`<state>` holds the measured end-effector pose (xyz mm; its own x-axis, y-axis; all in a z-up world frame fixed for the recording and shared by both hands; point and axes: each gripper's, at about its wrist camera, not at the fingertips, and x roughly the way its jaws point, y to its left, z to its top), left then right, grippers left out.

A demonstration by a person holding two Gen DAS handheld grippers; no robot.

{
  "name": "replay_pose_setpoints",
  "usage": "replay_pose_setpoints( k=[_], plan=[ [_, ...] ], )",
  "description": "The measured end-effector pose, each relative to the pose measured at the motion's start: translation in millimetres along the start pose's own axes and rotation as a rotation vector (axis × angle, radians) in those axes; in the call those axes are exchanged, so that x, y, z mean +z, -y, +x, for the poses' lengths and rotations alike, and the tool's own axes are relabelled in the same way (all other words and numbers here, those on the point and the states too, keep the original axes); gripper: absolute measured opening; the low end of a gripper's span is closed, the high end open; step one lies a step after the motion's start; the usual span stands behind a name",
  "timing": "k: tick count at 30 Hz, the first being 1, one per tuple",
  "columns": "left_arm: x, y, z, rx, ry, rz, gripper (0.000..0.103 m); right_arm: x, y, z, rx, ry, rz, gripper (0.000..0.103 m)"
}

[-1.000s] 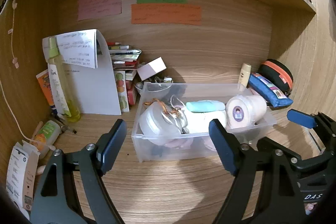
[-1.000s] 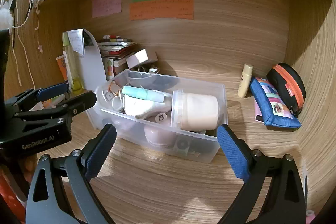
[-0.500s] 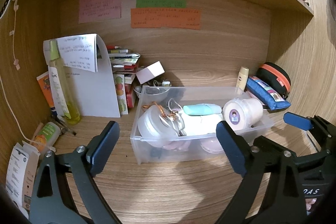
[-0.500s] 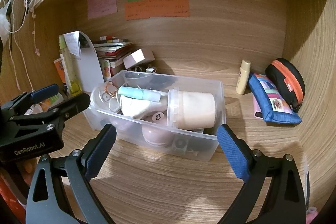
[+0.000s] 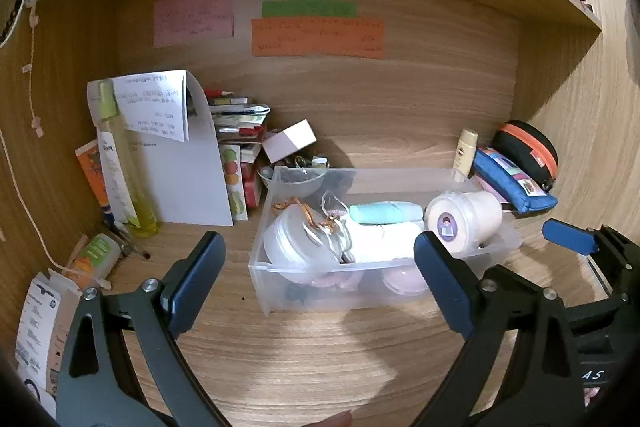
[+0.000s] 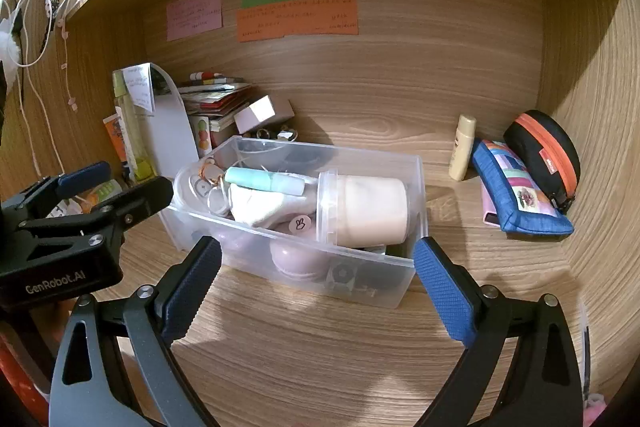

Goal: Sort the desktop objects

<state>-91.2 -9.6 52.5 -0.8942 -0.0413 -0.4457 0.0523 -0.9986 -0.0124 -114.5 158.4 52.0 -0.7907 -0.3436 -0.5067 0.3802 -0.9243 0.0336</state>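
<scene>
A clear plastic bin (image 5: 264,287) (image 6: 406,279) stands on the wooden desk just ahead of both grippers. Inside it lie a cream roll in a clear tub (image 5: 468,219) (image 6: 368,211), a teal tube (image 5: 384,213) (image 6: 260,181), a white round container (image 5: 296,243) and a white cloth. My left gripper (image 5: 316,247) is open, its jaws wide and short of the bin's front wall. My right gripper (image 6: 316,247) is open too, in front of the bin's near corner. Neither holds anything. The left gripper (image 6: 120,183) shows at the left of the right wrist view.
At the right, a blue pencil case (image 6: 516,199), a black case with an orange zip (image 6: 544,151) and a cream bottle (image 6: 462,147) lean against the walls. Back left are a yellow-green bottle (image 5: 120,167), papers, stacked books and a white box (image 5: 288,141). The alcove walls close in on both sides.
My left gripper's jaws have spread wider apart. The right gripper and the bin stay as they were.
</scene>
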Motion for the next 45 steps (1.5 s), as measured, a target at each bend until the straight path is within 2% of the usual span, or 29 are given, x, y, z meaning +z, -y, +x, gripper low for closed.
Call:
replay_pose_setpoints(
  k=[4, 8, 16, 38, 45],
  plan=[
    [2.2, 2.7, -3.0, -0.002, -0.007, 0.010, 0.096, 0.5, 1.4, -0.9, 0.003, 0.005, 0.005, 0.096],
    [4.1, 8.2, -7.4, 0.031, 0.019, 0.037, 0.096, 1.0, 2.1, -2.3, 0.006, 0.010, 0.009, 0.096],
    [7.9, 0.6, -3.1, 0.020, 0.004, -0.009, 0.096, 2.0, 2.3, -3.2, 0.010, 0.013, 0.005, 0.096],
    [8.4, -2.4, 0.1, 0.019, -0.005, -0.011, 0.096, 4.0, -0.8, -3.9, 0.020, 0.022, -0.005, 0.097],
    [9.2, -7.1, 1.4, 0.017, -0.009, -0.040, 0.098, 4.1, -4.0, -4.4, 0.021, 0.023, -0.019, 0.097]
  ],
)
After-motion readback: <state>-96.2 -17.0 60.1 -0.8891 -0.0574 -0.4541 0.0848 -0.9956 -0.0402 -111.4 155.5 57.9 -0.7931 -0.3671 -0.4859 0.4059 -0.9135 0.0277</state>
